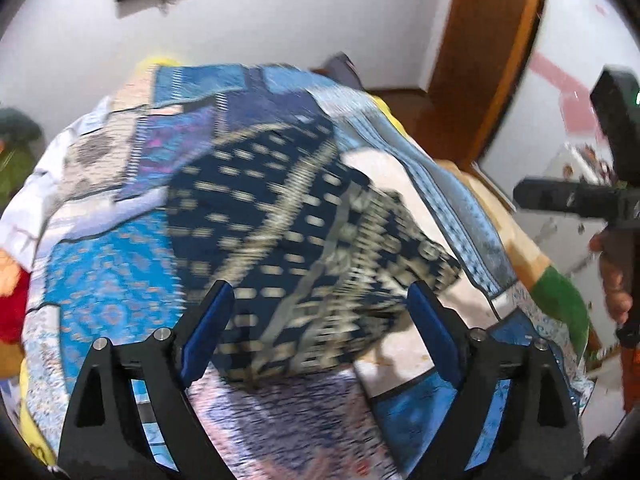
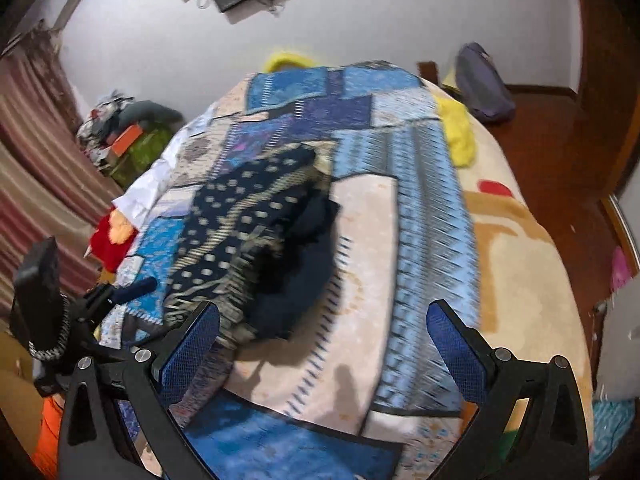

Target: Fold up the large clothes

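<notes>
Left gripper (image 1: 320, 312) spread wide, holding nothing, low in frame above the near edge of a navy patterned garment (image 1: 288, 224). Right gripper (image 2: 324, 336) likewise wide apart and empty, garment (image 2: 256, 232) bunched left of centre on a blue patchwork bedspread (image 2: 420, 200). Yellow cloth (image 2: 456, 128) upper right.

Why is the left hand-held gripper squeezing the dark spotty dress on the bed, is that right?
Not quite. The left hand-held gripper is open, not squeezing: the left wrist view shows its blue fingers spread wide above the dark spotty dress, holding nothing. The dress does lie on the bed.
</notes>
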The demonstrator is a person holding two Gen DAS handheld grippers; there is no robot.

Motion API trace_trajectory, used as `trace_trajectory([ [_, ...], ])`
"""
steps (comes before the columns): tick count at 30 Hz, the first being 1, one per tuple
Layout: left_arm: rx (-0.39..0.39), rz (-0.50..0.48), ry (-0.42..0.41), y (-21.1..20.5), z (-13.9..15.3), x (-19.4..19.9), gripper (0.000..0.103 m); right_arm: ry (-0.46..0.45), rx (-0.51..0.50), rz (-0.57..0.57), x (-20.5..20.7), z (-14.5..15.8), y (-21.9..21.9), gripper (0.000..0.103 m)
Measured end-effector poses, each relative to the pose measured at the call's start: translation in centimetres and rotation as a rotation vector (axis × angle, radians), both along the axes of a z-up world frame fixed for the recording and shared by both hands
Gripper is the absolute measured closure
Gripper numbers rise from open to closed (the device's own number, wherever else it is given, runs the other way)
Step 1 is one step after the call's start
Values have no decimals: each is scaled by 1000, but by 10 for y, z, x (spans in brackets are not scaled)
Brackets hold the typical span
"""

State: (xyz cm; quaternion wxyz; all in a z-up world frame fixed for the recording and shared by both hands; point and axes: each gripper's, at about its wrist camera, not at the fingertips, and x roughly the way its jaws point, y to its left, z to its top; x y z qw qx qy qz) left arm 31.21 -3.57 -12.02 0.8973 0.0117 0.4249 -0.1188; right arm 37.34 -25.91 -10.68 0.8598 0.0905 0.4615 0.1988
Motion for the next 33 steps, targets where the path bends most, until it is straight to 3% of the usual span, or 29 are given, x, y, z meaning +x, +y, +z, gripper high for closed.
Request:
trace_trajectory([
  [3, 36, 99, -37, 30, 4, 1, 4, -11, 2, 47, 7, 1, 30, 0],
  [6, 15, 153, 34, 50, -18, 12, 4, -1, -20, 99, 16, -12, 61, 0],
  [9, 0, 148, 152, 56, -58, 22, 3, 60, -88, 149, 27, -45, 89, 0],
  [13, -13, 123, 185, 58, -90, 18, 1, 154, -258, 153, 41, -102, 99, 0],
  [16, -34, 112, 179, 67, -93, 11, 1, 212, -216, 155, 43, -122, 77, 0],
  [19, 72, 124, 168, 74, -92, 2, 1, 216, -162, 125, 39, -113, 54, 0],
  [24, 191, 167, 135, 97, -85, -10, 2, 139, -262, 113, 30, -87, 42, 0],
  [29, 172, 228, 76, 119, -58, -10, 2, 31, -297, 126, 26, -54, 41, 0],
  [33, 116, 264, 17, 126, -36, 6, 2, -24, -226, 140, 30, -31, 50, 0],
])
